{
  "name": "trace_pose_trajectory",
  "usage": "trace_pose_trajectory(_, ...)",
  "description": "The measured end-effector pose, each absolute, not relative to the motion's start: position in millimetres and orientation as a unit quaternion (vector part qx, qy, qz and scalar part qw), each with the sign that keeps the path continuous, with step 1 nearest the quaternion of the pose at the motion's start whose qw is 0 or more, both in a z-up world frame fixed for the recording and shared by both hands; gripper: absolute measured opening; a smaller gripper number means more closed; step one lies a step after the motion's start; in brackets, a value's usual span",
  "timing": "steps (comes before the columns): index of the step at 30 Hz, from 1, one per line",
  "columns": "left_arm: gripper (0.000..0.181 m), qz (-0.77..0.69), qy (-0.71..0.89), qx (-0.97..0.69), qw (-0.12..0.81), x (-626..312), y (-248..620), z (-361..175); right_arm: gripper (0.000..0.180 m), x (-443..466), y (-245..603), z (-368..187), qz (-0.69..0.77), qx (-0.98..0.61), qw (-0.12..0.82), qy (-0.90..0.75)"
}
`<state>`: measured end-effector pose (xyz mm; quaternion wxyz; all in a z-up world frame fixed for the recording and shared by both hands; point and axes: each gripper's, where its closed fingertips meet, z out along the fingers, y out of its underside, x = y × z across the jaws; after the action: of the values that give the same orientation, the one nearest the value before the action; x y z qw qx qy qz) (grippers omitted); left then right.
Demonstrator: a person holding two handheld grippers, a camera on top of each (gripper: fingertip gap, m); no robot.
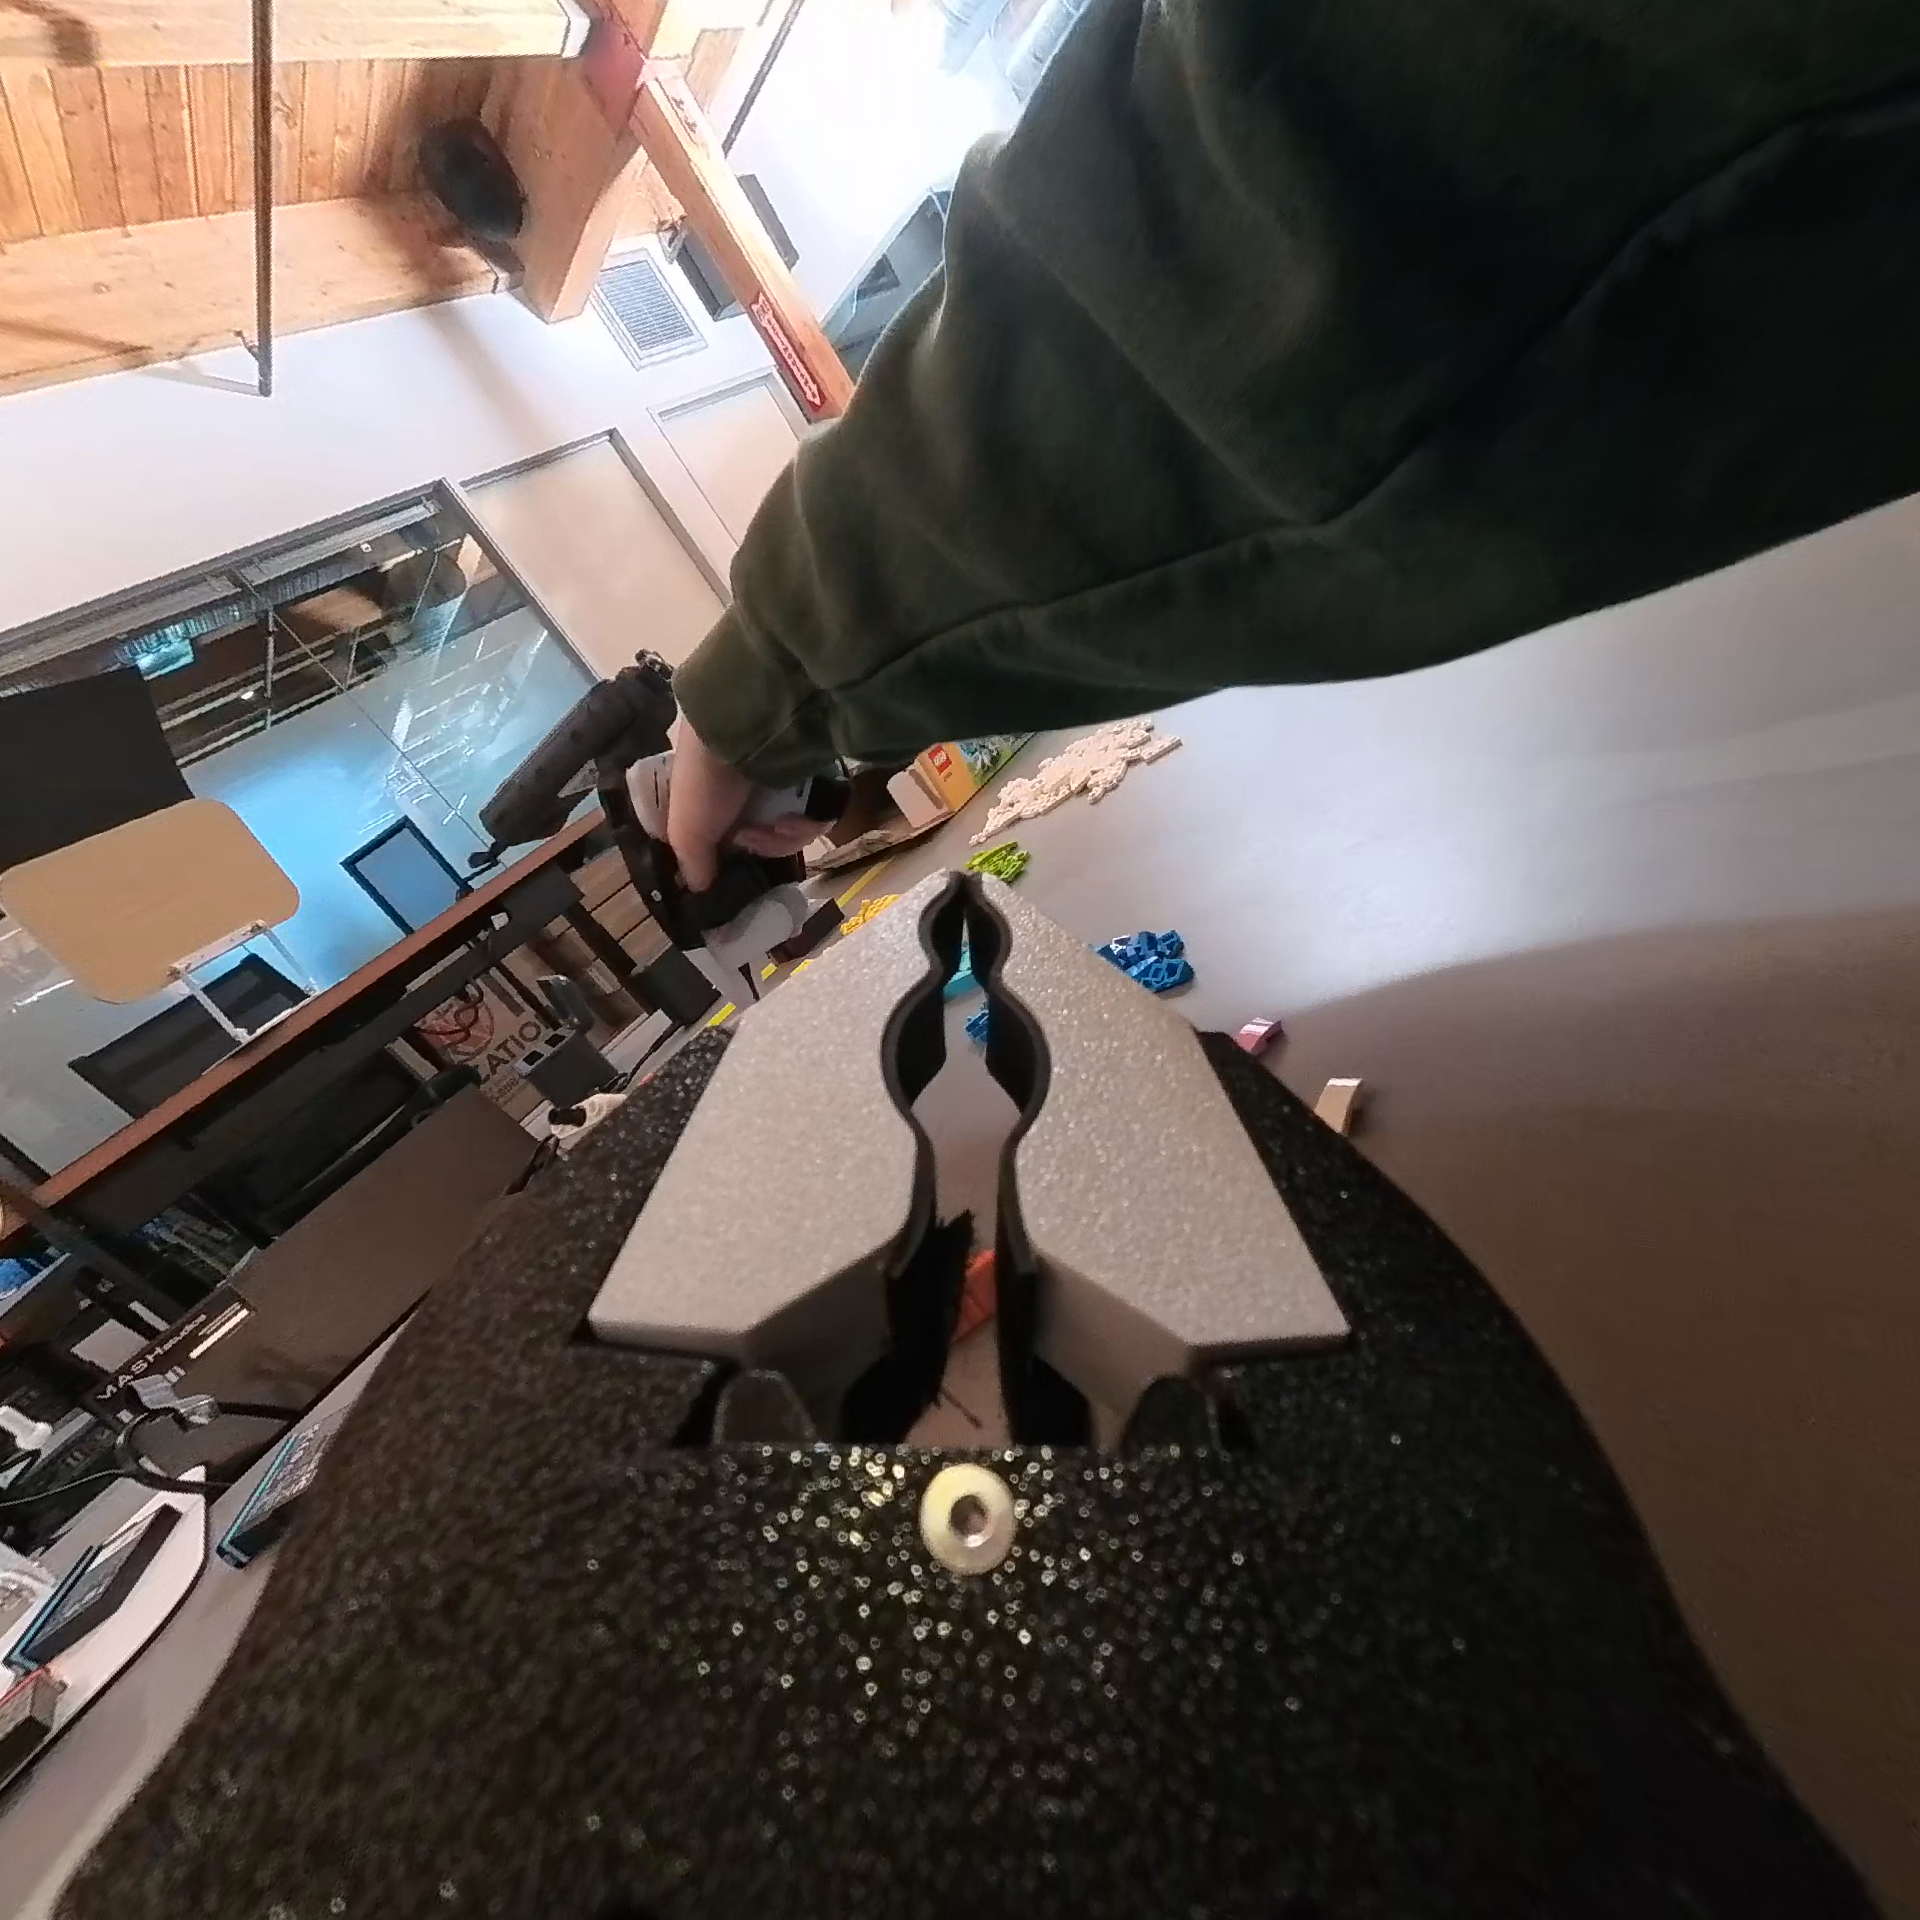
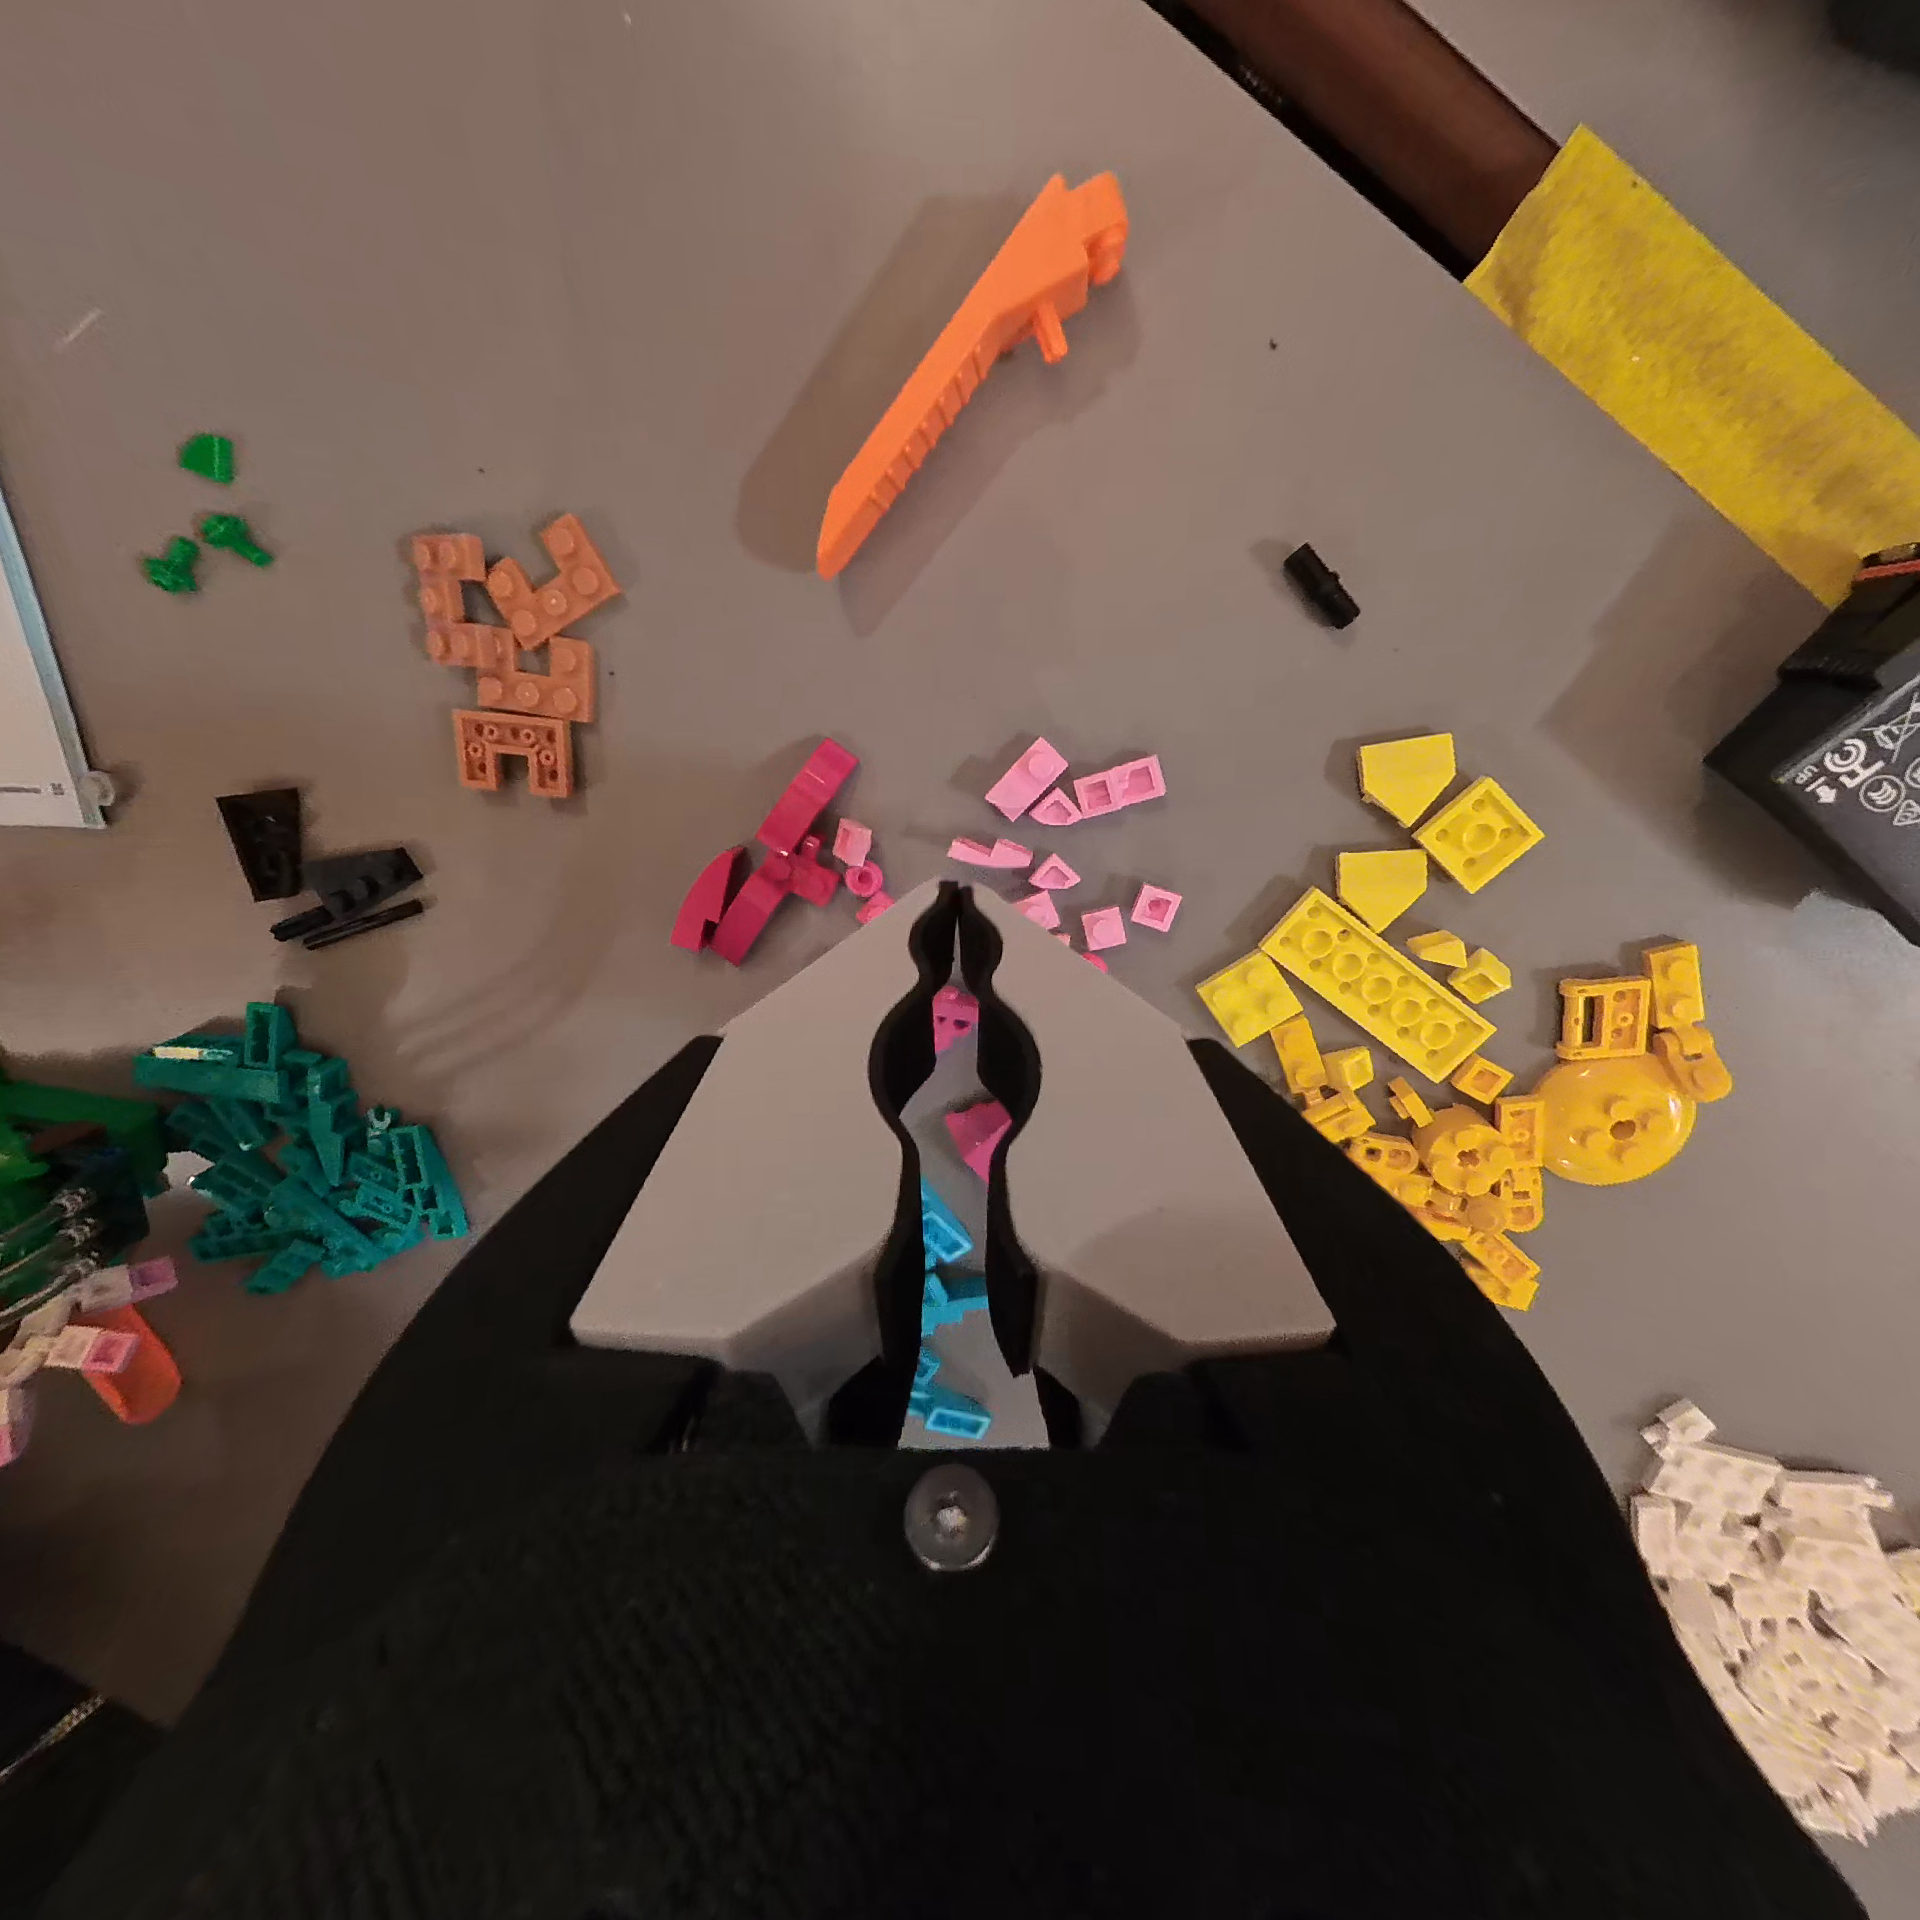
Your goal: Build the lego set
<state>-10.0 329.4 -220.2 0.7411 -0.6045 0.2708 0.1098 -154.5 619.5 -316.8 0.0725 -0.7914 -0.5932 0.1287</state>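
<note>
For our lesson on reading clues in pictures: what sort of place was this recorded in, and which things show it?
Probably an office or workshop space, not a home. A grey table holds Lego pieces sorted by colour, like the yellow pile. Beyond it stand a long desk, a glass partition wall and exposed timber ceiling beams.

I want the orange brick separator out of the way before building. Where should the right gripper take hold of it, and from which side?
Grip the orange brick separator across its long narrow handle near the middle, coming straight down from above. It lies flat and alone on the grey table, so both long edges are free. The right gripper, its tips together, would need to open first and turn to span the width.
</note>
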Motion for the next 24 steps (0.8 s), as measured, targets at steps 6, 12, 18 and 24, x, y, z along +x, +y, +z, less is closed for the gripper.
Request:
trace_pose_trajectory(6, 0.000, 0.109, 0.272, -0.604, 0.741, -9.5, 329.4, -220.3, 0.010, -157.5, 618.5, -314.8, 0.150, -0.810, 0.064, -0.563)
trace_pose_trajectory(12, 0.000, 0.107, 0.271, -0.604, 0.741, -9.6, 329.3, -220.4, 0.022, -156.5, 613.4, -321.3, 0.171, -0.853, 0.008, -0.494)
trace_pose_trajectory(18, 0.000, 0.106, 0.274, -0.603, 0.742, -8.3, 328.7, -220.3, 0.022, -157.6, 612.2, -327.2, 0.157, -0.862, 0.004, -0.483)
trace_pose_trajectory(24, 0.000, 0.105, 0.276, -0.603, 0.741, -7.8, 328.6, -220.7, 0.017, -160.4, 623.0, -332.5, 0.131, -0.867, 0.029, -0.479)
